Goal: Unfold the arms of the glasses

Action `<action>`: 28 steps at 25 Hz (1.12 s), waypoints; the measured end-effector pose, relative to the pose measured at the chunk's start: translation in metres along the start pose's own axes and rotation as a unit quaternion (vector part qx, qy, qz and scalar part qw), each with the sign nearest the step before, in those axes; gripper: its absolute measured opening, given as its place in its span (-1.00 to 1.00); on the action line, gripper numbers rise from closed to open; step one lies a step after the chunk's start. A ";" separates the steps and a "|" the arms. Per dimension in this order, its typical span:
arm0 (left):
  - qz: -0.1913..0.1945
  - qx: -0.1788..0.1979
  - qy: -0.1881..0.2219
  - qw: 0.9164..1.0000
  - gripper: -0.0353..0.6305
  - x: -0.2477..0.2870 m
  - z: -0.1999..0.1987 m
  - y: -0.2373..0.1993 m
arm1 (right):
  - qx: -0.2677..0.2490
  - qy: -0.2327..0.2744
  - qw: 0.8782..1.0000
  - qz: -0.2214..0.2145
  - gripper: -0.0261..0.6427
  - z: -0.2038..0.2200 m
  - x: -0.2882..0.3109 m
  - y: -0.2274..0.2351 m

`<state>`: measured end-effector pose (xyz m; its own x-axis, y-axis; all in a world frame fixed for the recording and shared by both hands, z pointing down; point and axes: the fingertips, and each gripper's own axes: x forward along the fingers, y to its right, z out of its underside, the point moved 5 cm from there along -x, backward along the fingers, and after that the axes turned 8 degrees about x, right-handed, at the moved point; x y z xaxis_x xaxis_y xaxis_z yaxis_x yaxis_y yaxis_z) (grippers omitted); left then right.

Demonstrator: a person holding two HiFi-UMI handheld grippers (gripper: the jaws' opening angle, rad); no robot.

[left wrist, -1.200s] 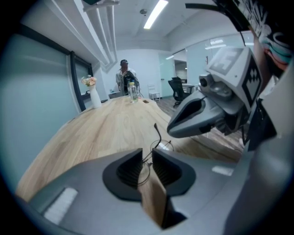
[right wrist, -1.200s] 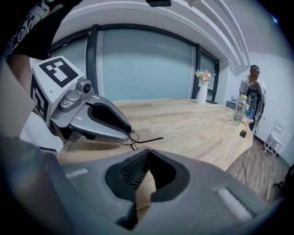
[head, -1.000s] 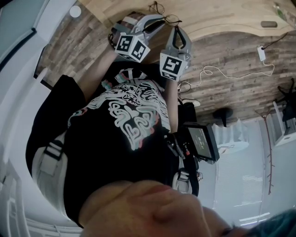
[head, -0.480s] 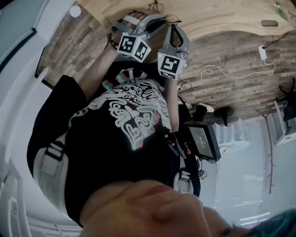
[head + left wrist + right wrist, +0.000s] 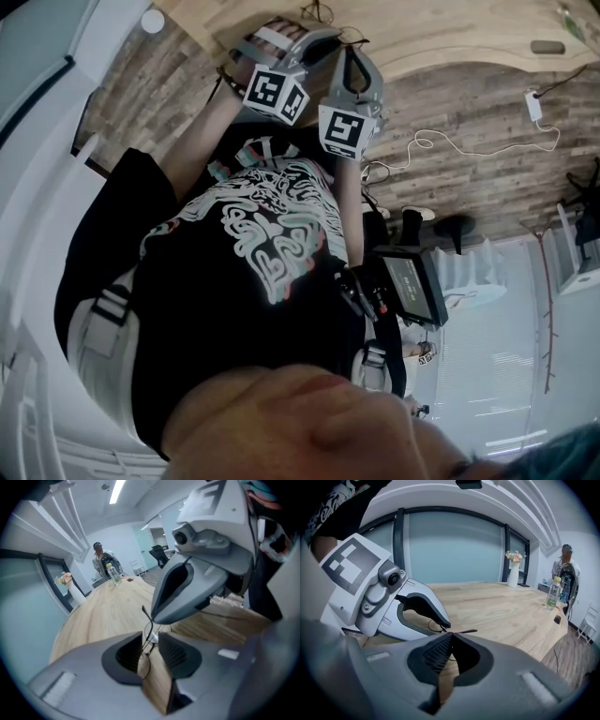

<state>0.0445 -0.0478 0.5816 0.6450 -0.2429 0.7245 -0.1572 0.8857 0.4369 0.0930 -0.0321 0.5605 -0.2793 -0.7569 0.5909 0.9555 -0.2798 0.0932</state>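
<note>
Glasses (image 5: pixel 146 620) held over the table (image 5: pixel 450 37), top centre of the head view. My left claw (image 5: pixel 150 644) is pinching the thin frame, and my right claw (image 5: pixel 449 637) is nipped tight on it too. One arm (image 5: pixel 468 631) looks swung out sideways — the other I can't make out, so I'd call it halfway.

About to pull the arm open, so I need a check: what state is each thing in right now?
Thin black wire-framed glasses: pinched by both grippers above the wooden table; one arm pokes out sideways.
Left gripper: shut on the frame.
Right gripper: shut on the arm.
Clear plastic bottle: upright.
White vase: upright, flowers in it.
</note>
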 end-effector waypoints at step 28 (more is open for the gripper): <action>0.005 0.051 0.035 0.998 -0.92 -0.017 -0.018 -0.001 | -0.009 -0.063 0.998 0.013 -0.92 0.018 -0.001 0.006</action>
<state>0.0473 -0.0378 0.5594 0.6927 -0.2037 0.6919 -0.2364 0.8422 0.4845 0.1008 -0.0225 0.5755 -0.2382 -0.6838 0.6897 0.9604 -0.2713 0.0628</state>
